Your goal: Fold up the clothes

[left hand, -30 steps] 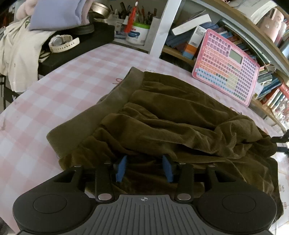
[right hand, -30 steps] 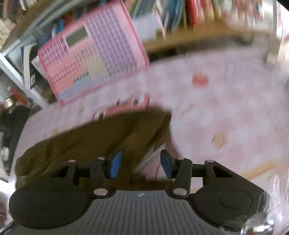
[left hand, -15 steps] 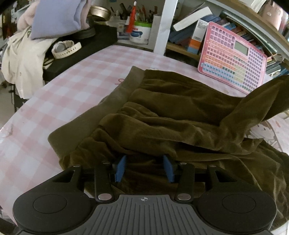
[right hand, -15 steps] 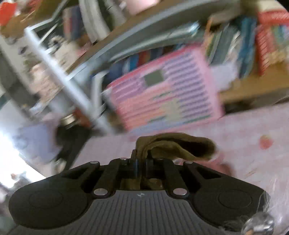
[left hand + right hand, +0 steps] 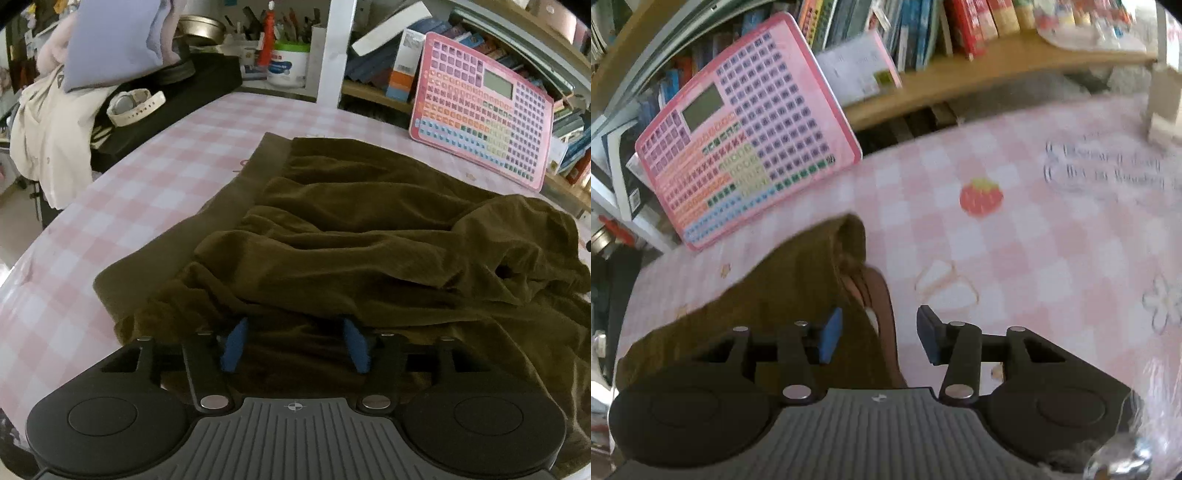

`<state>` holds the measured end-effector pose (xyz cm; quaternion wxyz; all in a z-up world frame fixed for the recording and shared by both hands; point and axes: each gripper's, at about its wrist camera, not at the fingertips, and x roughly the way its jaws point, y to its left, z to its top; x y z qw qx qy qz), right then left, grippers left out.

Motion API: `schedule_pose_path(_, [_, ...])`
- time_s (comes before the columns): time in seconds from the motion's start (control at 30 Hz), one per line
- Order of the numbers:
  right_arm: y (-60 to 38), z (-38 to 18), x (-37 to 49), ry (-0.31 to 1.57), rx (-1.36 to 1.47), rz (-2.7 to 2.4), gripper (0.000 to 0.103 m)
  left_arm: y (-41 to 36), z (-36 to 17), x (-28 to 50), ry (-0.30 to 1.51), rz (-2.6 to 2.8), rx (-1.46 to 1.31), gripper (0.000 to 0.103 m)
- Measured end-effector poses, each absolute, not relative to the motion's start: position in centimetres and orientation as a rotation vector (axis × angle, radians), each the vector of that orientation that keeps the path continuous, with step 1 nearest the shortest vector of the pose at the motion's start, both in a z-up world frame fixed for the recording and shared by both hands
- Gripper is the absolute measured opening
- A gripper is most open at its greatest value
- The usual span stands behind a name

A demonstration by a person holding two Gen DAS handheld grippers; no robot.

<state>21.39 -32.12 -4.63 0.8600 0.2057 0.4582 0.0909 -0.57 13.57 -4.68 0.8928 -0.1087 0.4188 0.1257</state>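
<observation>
The left gripper (image 5: 294,345) has a black body with a ribbed grey centre plate bearing a small crosshair mark; round discs flank it; silver screws pin black linkage arms; blue pads (image 5: 232,347) line the fingers; the right gripper (image 5: 879,339) looks identical.

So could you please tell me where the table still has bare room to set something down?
Bare pink checked tablecloth lies right of the olive-brown velvet garment, around the strawberry print, and left of its waistband. Crowded: the pink keypad toy and black box.
</observation>
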Motion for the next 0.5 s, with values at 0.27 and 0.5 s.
schedule_pose_path(0.27, [-31.5, -5.5, 19.5, 0.954, 0.454, 0.253, 0.058, 13.7, -3.3, -1.6, 0.798, 0.313, -0.266, 0.059])
schedule_pose_path(0.5, [-31.8, -5.3, 18.3, 0.928, 0.42, 0.272, 0.058, 14.3, -0.6, -3.1, 0.721, 0.35, -0.257, 0.059])
